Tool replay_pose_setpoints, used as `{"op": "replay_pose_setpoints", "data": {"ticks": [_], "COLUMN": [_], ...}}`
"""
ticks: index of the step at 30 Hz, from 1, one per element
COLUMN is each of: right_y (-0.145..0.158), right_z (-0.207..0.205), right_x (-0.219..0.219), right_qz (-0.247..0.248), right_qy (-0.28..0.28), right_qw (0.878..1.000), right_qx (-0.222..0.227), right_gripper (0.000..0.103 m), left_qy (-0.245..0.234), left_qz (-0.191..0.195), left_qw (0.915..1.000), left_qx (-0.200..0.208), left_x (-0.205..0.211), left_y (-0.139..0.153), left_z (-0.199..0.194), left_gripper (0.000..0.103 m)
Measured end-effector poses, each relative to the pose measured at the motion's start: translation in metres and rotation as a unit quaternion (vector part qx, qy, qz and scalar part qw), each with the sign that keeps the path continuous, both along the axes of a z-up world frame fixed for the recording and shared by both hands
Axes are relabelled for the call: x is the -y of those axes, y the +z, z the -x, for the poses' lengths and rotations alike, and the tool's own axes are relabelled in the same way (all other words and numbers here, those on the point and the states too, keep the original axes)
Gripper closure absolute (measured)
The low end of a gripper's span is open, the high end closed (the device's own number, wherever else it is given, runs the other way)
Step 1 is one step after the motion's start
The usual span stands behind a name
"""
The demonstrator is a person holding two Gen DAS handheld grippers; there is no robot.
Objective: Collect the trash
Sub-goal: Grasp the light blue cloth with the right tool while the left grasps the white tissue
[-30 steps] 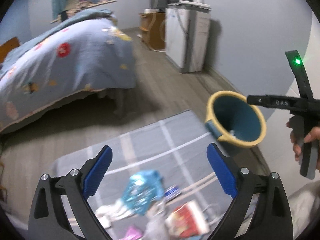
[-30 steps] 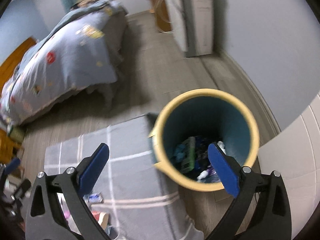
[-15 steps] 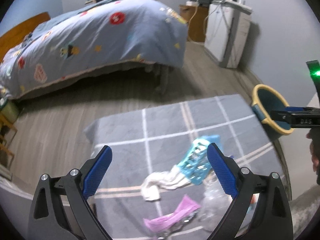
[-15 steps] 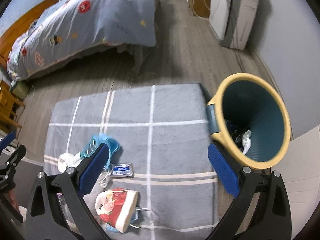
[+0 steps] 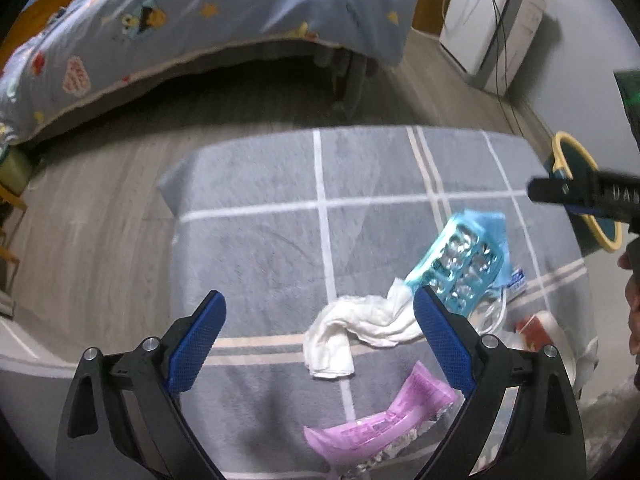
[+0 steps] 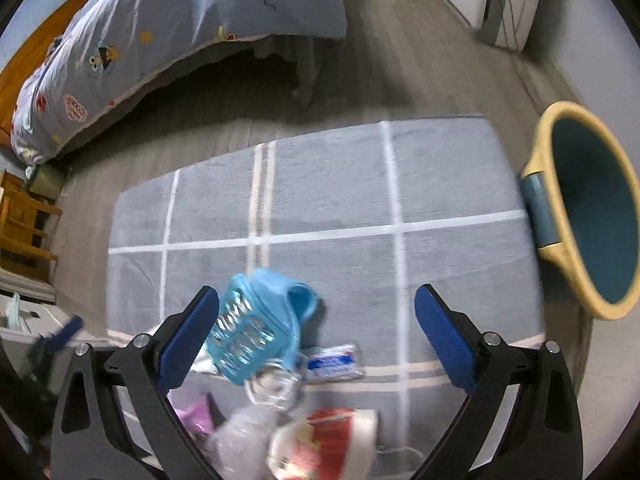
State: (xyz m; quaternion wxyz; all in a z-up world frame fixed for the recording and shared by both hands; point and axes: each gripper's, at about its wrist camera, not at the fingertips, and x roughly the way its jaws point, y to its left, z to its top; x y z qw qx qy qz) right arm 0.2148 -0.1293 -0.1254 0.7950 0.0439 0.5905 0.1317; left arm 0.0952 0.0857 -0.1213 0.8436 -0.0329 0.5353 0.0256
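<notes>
My left gripper [image 5: 320, 320] hung with its jaws wide apart and nothing between them, and my right gripper [image 6: 318, 314] stood the same, open and empty, both above the grey checked rug [image 5: 256, 240]. From the left one, the crumpled white tissue [image 5: 352, 328] lay just ahead, right of centre and close inside the right-hand finger, its long axis running across the gap from low on the left up toward the right fingertip. The pink wrapper [image 5: 384, 424] lay nearer to me, under that same finger, slanting the same way. Past the right fingertip sat the light-blue blister tray [image 5: 460, 264], tilted, its long axis pointing away and to the right.

From the right gripper that same tray [image 6: 256, 328] lay against the left finger, so I judged the right gripper closer to the tray and the left gripper closer to the tissue and the wrapper. Any pinch on the tissue would need the left jaws shifted right and turned across its length.

The right wrist view alone showed a small blue-and-white sachet [image 6: 334, 362] on the rug just beyond the tray, a red-and-white cup [image 6: 324, 446] low between my fingers, and the wide mouth of the yellow-rimmed teal bin [image 6: 592, 216] far off to the right, well apart from the litter. The left view showed only a sliver of that bin [image 5: 568, 160] behind the right gripper's body, but it alone showed the tissue whole.
</notes>
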Motion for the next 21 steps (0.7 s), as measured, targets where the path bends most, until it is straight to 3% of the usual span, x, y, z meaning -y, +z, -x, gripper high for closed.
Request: {"op": "replay_pose_setpoints", "data": {"ticks": [5,9,11,12,13,15,16,18,19,21], "right_y": [-0.019,-0.032,-0.038,-0.040,-0.043,-0.046,-0.045,-0.040,-0.038,-0.033], "right_z": [-0.009,-0.017,-0.019,-0.020,-0.021,-0.021,-0.021,-0.020,-0.020,-0.018], "right_x": [-0.013,-0.013,-0.013,-0.012,-0.013,-0.016,-0.018,-0.023,-0.026,-0.028], "right_qz": [0.008,-0.026,-0.045,-0.049,-0.052,-0.052,-0.048,-0.035,-0.032,-0.027], "right_qy": [0.004,-0.004,-0.008,-0.009,-0.006,0.007,0.013,0.038,0.044,0.054], "right_qw": [1.000,0.998,0.996,0.996,0.995,0.994,0.995,0.996,0.996,0.996], "right_qx": [-0.023,-0.055,-0.072,-0.077,-0.084,-0.091,-0.089,-0.076,-0.071,-0.060], "right_gripper": [0.030,0.043,0.049,0.058,0.067,0.073,0.076,0.080,0.081,0.083], "left_qy": [-0.021,-0.024,-0.028,-0.029,-0.032,-0.037,-0.040,-0.050,-0.055,-0.054], "left_qz": [-0.001,0.008,0.012,0.012,0.014,0.022,0.025,0.018,0.017,0.031], "left_qw": [0.9992,0.9984,0.9973,0.9969,0.9963,0.9949,0.9944,0.9938,0.9935,0.9935], "left_qx": [-0.035,-0.050,-0.067,-0.072,-0.079,-0.091,-0.095,-0.098,-0.098,-0.095], "left_x": [0.007,0.008,0.011,0.012,0.013,0.015,0.017,0.020,0.021,0.019], "left_y": [-0.020,-0.031,-0.040,-0.042,-0.046,-0.051,-0.053,-0.054,-0.052,-0.049], "left_z": [-0.005,-0.009,-0.010,-0.010,-0.010,-0.011,-0.011,-0.009,-0.009,-0.009], "left_gripper": [0.010,0.013,0.019,0.020,0.027,0.040,0.052,0.068,0.082,0.091]}}
